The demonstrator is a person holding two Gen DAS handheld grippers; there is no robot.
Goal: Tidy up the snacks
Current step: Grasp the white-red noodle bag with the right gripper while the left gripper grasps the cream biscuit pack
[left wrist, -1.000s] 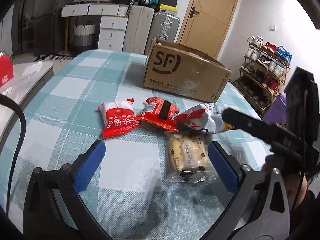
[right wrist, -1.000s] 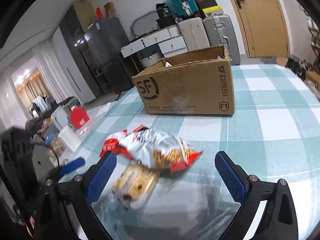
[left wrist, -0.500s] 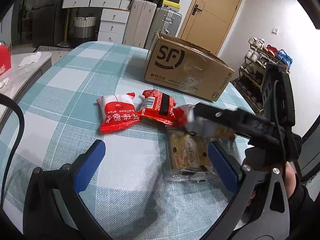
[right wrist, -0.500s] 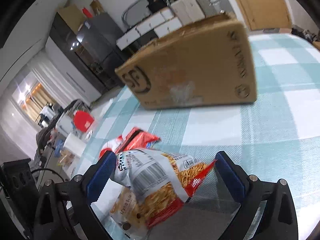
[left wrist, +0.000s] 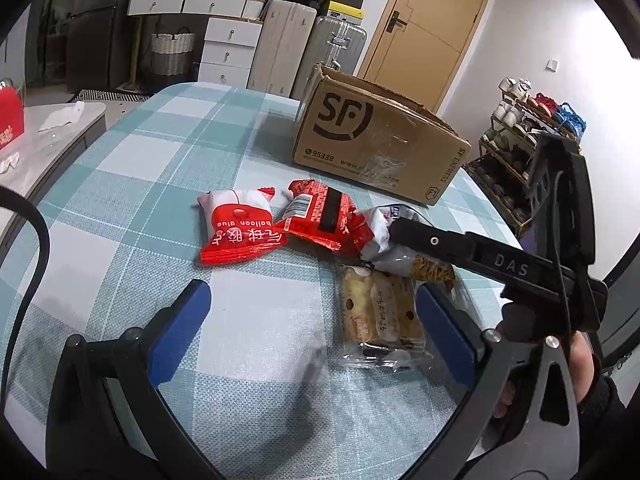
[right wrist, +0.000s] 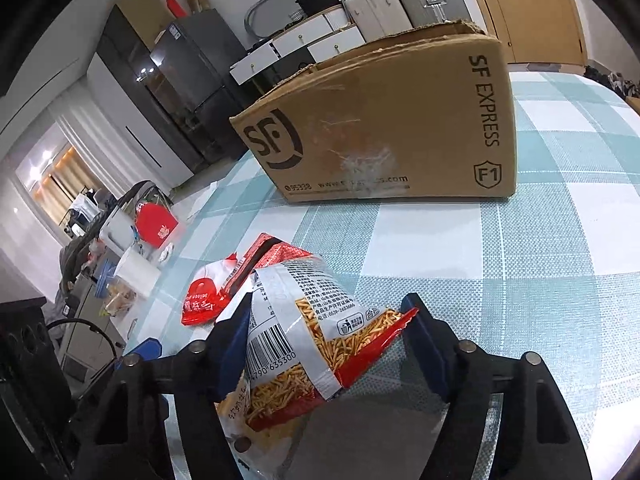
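Note:
My right gripper (right wrist: 328,332) is shut on a silver-and-red bag of noodle sticks (right wrist: 304,336), just above the table; the same bag (left wrist: 384,240) shows in the left wrist view under the right gripper's arm (left wrist: 480,256). A red-and-white "balloon glue" packet (left wrist: 238,232), a red packet with a black stripe (left wrist: 320,216) and a clear-wrapped cake (left wrist: 378,312) lie on the checked tablecloth (left wrist: 160,184). My left gripper (left wrist: 312,320) is open and empty, hovering near the cake. An open SF cardboard box (left wrist: 372,140) stands behind the snacks.
The box (right wrist: 400,128) fills the far middle of the table. A shoe rack (left wrist: 520,140) stands past the table's right edge. Suitcases and white drawers (left wrist: 228,48) stand by the back wall. A low side table (left wrist: 48,128) with a red box is at left.
My right gripper has closed its jaws onto the noodle-stick bag, which was loose between open jaws before. The left gripper has barely moved.

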